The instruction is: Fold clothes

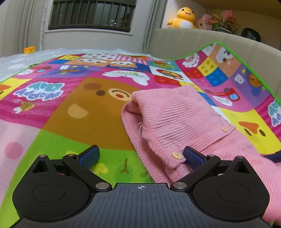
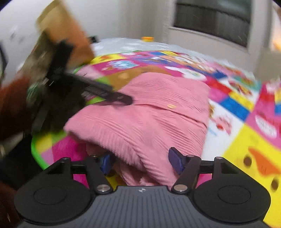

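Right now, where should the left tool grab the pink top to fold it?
Probably the buttoned edge of the pink top, coming in low from the near side. That hem is a thick loose lip beside the open left tool, so one finger could slide under it. The right tool is open around the other end.

Bedroom, indoor lighting, dark outside.
Barred window (image 1: pixel 92 14) in pale wall, curtain (image 1: pixel 21 26) to its left. Bed with white cover (image 1: pixel 15 60); cartoon-print play mat (image 1: pixel 73 108) spread over it. Beige padded headboard (image 1: pixel 184 42); ledge above holds yellow duck plush (image 1: pixel 184 18), pink plush (image 1: pixel 204 22), potted plant (image 1: pixel 224 20).
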Available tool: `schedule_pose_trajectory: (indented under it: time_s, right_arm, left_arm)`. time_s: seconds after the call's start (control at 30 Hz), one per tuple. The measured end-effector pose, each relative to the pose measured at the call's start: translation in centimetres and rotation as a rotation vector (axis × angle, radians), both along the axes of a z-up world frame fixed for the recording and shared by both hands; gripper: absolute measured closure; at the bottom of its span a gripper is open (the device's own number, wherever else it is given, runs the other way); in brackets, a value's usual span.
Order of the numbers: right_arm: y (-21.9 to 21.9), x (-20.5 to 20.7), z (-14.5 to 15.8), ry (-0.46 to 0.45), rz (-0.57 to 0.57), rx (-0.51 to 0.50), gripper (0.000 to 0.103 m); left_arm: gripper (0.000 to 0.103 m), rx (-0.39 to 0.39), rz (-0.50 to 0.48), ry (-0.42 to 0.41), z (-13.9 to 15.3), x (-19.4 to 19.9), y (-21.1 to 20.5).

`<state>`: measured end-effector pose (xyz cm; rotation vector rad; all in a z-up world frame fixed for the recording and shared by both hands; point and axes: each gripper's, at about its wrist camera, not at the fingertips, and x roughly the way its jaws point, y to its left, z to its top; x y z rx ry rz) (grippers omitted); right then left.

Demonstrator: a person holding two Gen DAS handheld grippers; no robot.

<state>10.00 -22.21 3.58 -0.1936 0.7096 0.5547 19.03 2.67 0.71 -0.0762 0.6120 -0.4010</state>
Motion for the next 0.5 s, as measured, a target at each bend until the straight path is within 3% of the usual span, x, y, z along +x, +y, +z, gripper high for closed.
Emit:
schedule_pose_trajectory:
  time_s: [0.13,0.2,0.37,0.5]
  right_arm:
    - [0.7,-0.9,-1.9,-0.014,-0.018,-0.012,0.032]
    - [2.1,-2.2,-2.4,-0.099,0.024,-0.112,0.026]
    - [3.4,-5.7,-2.3,-0.315,0.197,-0.355,0.024]
    - [3.9,-6.9,-3.2,-0.447,0.316,-0.505,0.024]
  left_arm:
    - [0.000,-0.001,0.003,-0.005,0.0,-0.2,-0.1]
    - [0.000,0.000,0.007,-0.009,0.1,-0.3,0.0]
    - [0.000,-0.068,0.053,0.010,1.3,-1.7,1.9]
    - [0.000,-0.100,-0.012,-0.022,3.0,-6.0,3.6]
